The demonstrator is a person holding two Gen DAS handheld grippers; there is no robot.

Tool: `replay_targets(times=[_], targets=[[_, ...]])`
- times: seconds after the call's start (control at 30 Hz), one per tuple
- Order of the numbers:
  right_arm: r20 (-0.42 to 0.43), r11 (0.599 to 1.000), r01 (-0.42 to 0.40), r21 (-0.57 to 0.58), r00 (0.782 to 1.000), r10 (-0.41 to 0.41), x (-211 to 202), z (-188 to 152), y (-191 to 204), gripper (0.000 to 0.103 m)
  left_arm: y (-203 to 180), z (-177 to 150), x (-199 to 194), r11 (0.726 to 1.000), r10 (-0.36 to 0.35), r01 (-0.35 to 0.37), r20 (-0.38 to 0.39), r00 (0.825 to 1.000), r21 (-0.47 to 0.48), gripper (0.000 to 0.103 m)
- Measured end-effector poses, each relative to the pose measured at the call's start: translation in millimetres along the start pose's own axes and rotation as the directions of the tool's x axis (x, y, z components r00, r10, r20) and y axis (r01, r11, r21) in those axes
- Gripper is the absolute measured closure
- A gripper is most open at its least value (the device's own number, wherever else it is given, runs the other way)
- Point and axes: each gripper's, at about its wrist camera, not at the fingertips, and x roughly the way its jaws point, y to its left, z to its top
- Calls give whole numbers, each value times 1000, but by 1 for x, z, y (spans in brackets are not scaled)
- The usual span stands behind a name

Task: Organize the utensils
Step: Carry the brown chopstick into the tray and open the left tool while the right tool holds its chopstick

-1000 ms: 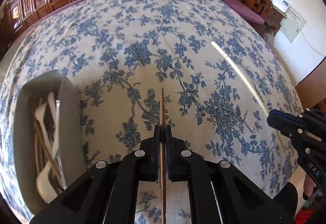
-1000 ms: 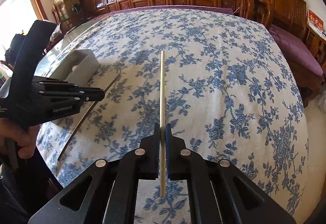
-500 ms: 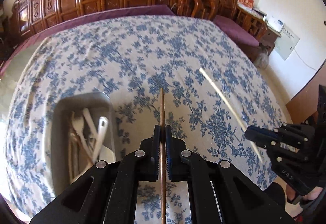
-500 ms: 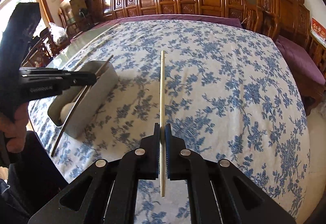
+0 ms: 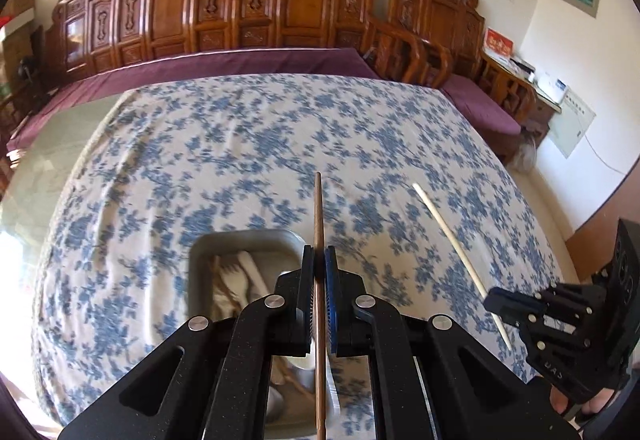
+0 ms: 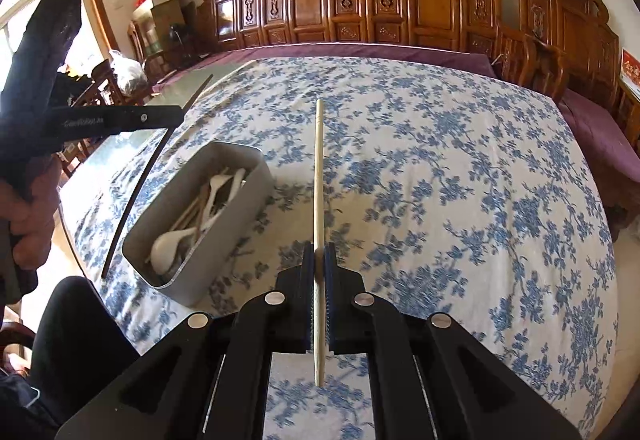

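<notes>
both tools held chopsticks above the desk

left tool point(image 5: 319, 260) clamped a dark brown wooden chopstick point(image 5: 318, 208) over the grey metal utensil box point(image 6: 224, 200); right tool point(image 6: 319, 260) pinched a pale wooden chopstick point(image 6: 318, 176).

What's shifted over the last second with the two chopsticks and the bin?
Both hand-held grippers rose away from the tablecloth. The left hand-held gripper swung over the grey utensil bin, so its brown chopstick now hangs above the bin's right edge. The right hand-held gripper lifted the pale chopstick less far. Nothing was released: both stay clamped, and the bin with its white spoons stayed put.
</notes>
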Motion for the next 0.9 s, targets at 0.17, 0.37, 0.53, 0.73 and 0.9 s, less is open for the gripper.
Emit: replay_targets(times=[0.17,0.37,0.53,0.73,0.9], targets=[[-1,1000,-13,-4,1000,13,7,6,12,97,27,1,5,999,20,-20,-5,1000,-27,99],[-8,1000,-24,-5,1000,24,15,8,19,97,50,-5,21,998,37,-38,-28,999,-45,99],[-16,1000,-29,0,999,29,19,7,21,97,59,-11,38,997,46,-49,-57,997,-51,99],[-23,1000,-29,10,999,29,23,5,18,97,60,-20,56,995,33,-41,-87,996,-90,99],[-30,1000,-27,6,999,27,25,3,16,97,58,-29,72,994,30,-42,-115,993,-102,99]])
